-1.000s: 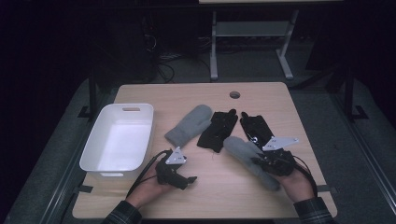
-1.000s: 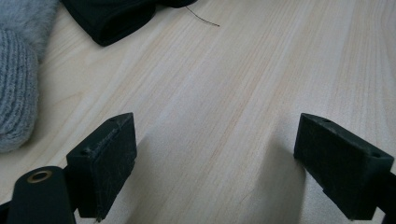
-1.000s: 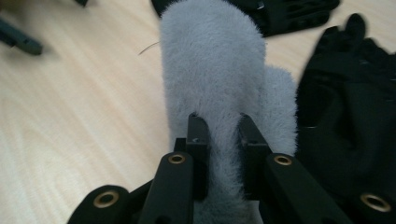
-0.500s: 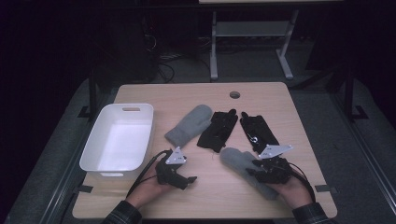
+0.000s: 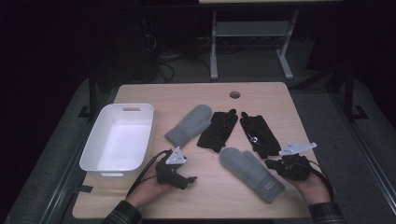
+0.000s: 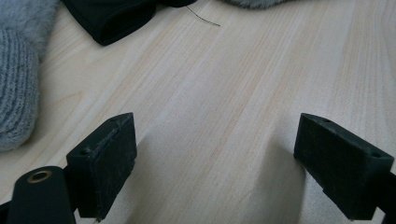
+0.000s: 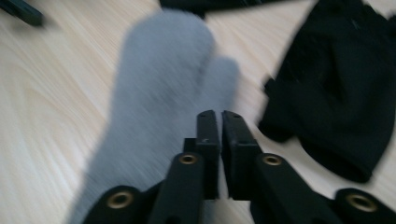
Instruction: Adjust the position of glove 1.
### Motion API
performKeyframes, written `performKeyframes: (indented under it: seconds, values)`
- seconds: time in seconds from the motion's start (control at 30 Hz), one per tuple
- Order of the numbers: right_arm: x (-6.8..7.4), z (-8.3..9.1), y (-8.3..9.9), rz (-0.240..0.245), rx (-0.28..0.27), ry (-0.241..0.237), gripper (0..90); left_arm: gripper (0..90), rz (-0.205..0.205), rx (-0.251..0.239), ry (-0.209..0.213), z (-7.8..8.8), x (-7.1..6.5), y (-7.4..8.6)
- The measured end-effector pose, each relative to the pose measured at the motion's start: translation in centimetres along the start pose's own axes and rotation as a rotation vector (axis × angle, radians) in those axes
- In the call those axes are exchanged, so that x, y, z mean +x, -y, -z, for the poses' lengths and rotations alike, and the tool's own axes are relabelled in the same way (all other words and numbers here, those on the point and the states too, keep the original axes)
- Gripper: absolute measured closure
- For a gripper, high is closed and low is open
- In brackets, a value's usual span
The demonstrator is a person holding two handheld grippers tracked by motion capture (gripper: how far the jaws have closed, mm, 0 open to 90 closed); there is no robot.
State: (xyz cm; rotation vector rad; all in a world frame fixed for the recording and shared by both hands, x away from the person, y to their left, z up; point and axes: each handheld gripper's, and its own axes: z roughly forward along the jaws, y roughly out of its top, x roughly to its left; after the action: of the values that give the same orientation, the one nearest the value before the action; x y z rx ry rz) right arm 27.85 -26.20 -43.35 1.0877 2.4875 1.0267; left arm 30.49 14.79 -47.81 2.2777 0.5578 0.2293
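Nothing is in the bin yet: all four gloves lie on the table. Right gripper has just clenched, empty, above the near grey mitten; left gripper rests gaping

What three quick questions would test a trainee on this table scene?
1. True or false: the bin is empty.
2. How many black gloves lie on the table?
3. Which gripper is open? A left, B right, C both.

Key: 1 true. 2 two. 3 A, the left gripper.
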Motion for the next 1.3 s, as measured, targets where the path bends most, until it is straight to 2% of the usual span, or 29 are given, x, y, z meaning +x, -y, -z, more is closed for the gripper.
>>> performKeyframes:
  seconds: [0.07, 0.1, 0.23, 0.3, 0.43, 0.63, 0.7, 0.8, 0.93, 1.1, 1.3]
  values:
    - [-0.3, 0.1, 0.4, -0.002, 0.005, -0.002, 90.0, 12.2, -0.009, 0.005, -0.002, 0.0, 0.1, 0.0]
    - [-0.7, 0.3, 1.2, -0.004, 0.025, -0.005, 90.0, 12.2, -0.010, 0.007, -0.002, 0.0, 0.1, 0.0]
    - [-1.0, 0.4, 2.2, -0.008, 0.059, -0.013, 90.0, 12.2, -0.001, 0.009, 0.000, 0.0, 0.0, 0.0]
    - [-0.8, 0.2, 3.2, -0.006, 0.095, -0.033, 90.0, 12.2, -0.001, 0.007, 0.000, 0.0, 0.0, 0.0]
    - [-0.4, 0.0, 3.6, 0.009, 0.120, -0.055, 90.0, 12.2, -0.001, 0.007, 0.000, 0.0, 0.0, 0.0]
    - [0.0, 0.0, 3.7, 0.025, 0.121, -0.093, 90.0, 12.2, -0.002, 0.007, 0.000, 0.0, 0.0, 0.0]
    - [0.5, -0.2, 3.5, 0.038, 0.131, -0.116, 90.0, 12.2, -0.002, 0.007, 0.000, 0.0, 0.0, 0.0]
    - [1.1, -0.5, 3.3, 0.061, 0.130, -0.136, 90.0, 12.2, -0.001, 0.007, -0.001, 0.0, 0.0, 0.0]
    - [2.6, -1.1, 2.5, 0.111, 0.149, -0.194, 90.0, 12.2, -0.001, 0.007, -0.001, 0.0, 0.0, 0.0]
    - [3.5, -1.8, 2.1, 0.154, 0.156, -0.228, 90.0, 12.2, -0.001, 0.007, -0.001, 0.0, 0.0, 0.0]
    - [4.3, -2.3, 1.5, 0.161, 0.143, -0.256, 90.0, 12.2, -0.004, 0.001, -0.003, 0.0, 0.0, 0.0]
